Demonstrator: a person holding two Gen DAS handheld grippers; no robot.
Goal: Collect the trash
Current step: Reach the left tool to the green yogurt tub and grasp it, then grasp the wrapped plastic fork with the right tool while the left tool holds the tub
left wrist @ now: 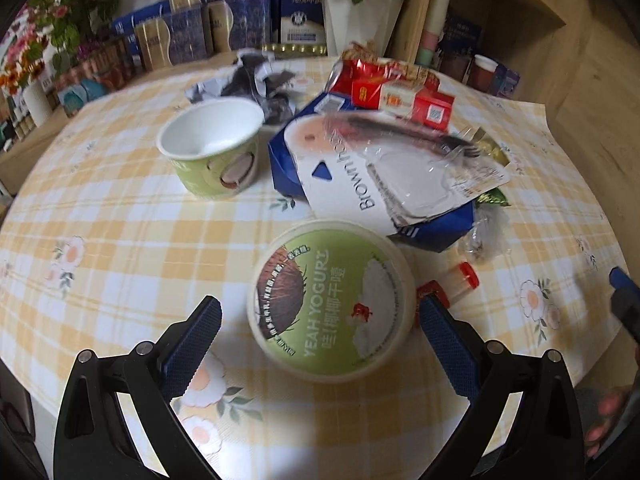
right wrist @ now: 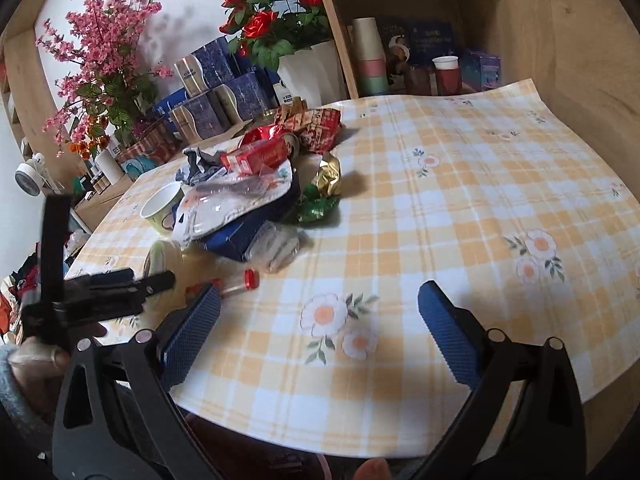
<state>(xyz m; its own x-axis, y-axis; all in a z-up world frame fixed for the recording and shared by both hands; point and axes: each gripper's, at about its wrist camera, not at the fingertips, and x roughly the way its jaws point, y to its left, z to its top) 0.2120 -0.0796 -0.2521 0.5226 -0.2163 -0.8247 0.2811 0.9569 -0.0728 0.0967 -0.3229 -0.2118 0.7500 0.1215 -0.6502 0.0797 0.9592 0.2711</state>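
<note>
A green "Yeah Yogurt" lid (left wrist: 330,302) lies on the checked tablecloth (left wrist: 120,220). My left gripper (left wrist: 320,320) is open, its blue fingers on either side of the lid, not touching it. Behind it lie a green paper cup (left wrist: 212,152), a white and blue flat package (left wrist: 380,172) under clear plastic, red boxes (left wrist: 400,96), crumpled dark paper (left wrist: 256,80) and a small red-capped tube (left wrist: 464,278). My right gripper (right wrist: 320,320) is open and empty over bare cloth near the table's front edge. The trash pile (right wrist: 256,184) lies to its far left.
Gold and green foil wrappers (right wrist: 326,184) and a clear bag (right wrist: 276,246) lie beside the pile. Flower pots (right wrist: 280,28), blue boxes (right wrist: 212,92) and a wooden shelf with cups (right wrist: 370,56) stand behind the table. The left gripper shows in the right wrist view (right wrist: 100,292).
</note>
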